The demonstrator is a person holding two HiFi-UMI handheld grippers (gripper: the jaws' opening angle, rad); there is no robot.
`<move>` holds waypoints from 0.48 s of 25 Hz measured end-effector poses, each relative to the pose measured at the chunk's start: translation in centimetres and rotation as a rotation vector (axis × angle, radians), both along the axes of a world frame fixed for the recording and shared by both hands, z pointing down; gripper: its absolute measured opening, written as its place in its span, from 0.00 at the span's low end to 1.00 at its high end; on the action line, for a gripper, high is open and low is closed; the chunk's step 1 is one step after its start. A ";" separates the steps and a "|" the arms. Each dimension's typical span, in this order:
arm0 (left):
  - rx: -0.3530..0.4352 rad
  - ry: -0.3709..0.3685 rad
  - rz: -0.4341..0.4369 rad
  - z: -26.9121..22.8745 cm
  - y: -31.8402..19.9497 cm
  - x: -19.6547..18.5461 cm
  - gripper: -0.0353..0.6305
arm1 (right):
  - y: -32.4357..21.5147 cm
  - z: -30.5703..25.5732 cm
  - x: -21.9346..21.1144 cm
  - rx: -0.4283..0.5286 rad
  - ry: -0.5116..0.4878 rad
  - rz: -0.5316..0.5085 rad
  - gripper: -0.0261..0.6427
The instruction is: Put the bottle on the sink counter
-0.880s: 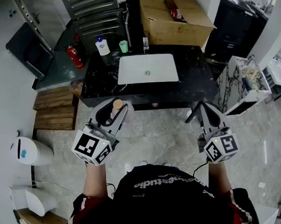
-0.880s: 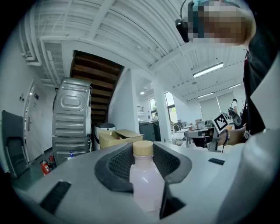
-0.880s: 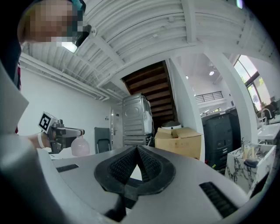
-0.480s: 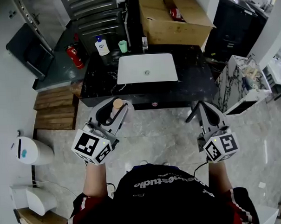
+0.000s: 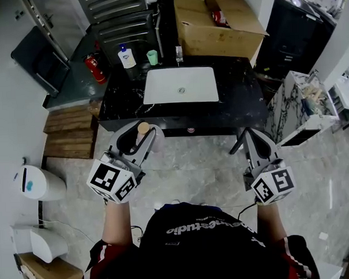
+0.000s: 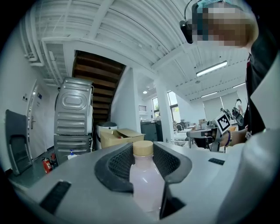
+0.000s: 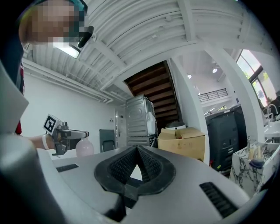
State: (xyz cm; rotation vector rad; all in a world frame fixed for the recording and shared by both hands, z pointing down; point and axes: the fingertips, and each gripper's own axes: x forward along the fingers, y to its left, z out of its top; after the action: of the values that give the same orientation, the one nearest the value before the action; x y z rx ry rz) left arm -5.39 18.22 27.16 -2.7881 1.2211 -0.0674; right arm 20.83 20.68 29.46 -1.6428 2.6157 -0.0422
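A pale pink bottle (image 5: 144, 137) with a tan cap stands upright between the jaws of my left gripper (image 5: 136, 132), which is shut on it. In the left gripper view the bottle (image 6: 146, 183) fills the gap between the ribbed pads. It hangs above the floor, just in front of the black sink counter (image 5: 236, 98) with its white basin (image 5: 181, 85). My right gripper (image 5: 244, 137) hovers off the counter's front right, jaws shut (image 7: 137, 151) with nothing in them. The right gripper view shows the bottle (image 7: 84, 148) at the left.
On the counter's back edge stand a soap dispenser (image 5: 126, 56) and a green cup (image 5: 153, 57). A cardboard box (image 5: 215, 21) lies behind. A fire extinguisher (image 5: 94, 67) and wooden pallet (image 5: 70, 132) are to the left, a marble-patterned stand (image 5: 294, 110) to the right.
Only a slight shift of the view; both grippers and the bottle hold nearly the same place in front of the counter.
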 end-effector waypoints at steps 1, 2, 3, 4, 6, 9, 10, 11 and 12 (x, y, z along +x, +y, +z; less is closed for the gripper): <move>0.001 -0.003 -0.004 0.2 0.0 0.4 0.27 | 0.0 0.1 0.3 0.001 -0.001 -0.008 0.10; 0.003 -0.007 -0.009 0.3 -0.1 0.7 0.27 | -0.1 0.2 0.5 0.002 0.000 -0.018 0.10; 0.006 -0.012 -0.014 0.5 -0.1 1.1 0.27 | -0.2 0.2 0.7 0.005 0.003 -0.028 0.10; 0.009 -0.016 -0.019 0.6 -0.2 1.5 0.27 | -0.4 0.3 0.9 0.008 0.006 -0.037 0.10; 0.008 -0.014 -0.026 0.7 -0.6 2.1 0.27 | -0.8 0.5 1.1 0.010 0.008 -0.050 0.10; -0.002 -0.006 -0.030 0.8 -1.6 2.7 0.27 | -1.8 0.9 1.0 -0.002 0.002 -0.062 0.10; 0.000 -0.008 -0.029 0.8 -2.1 2.8 0.27 | -2.4 1.1 0.9 -0.006 0.000 -0.067 0.10; 0.004 -0.013 -0.028 0.7 -2.7 2.8 0.27 | -3.1 1.3 0.7 -0.009 -0.002 -0.071 0.10; 0.009 -0.017 -0.026 0.7 -3.5 2.8 0.27 | -4.0 1.4 0.4 -0.011 -0.002 -0.075 0.10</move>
State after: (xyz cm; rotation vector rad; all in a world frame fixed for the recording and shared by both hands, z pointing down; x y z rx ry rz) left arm -2.58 14.74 27.85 -2.7584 1.2507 -0.0873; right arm 21.27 16.68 30.90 -1.5468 2.6789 -0.0611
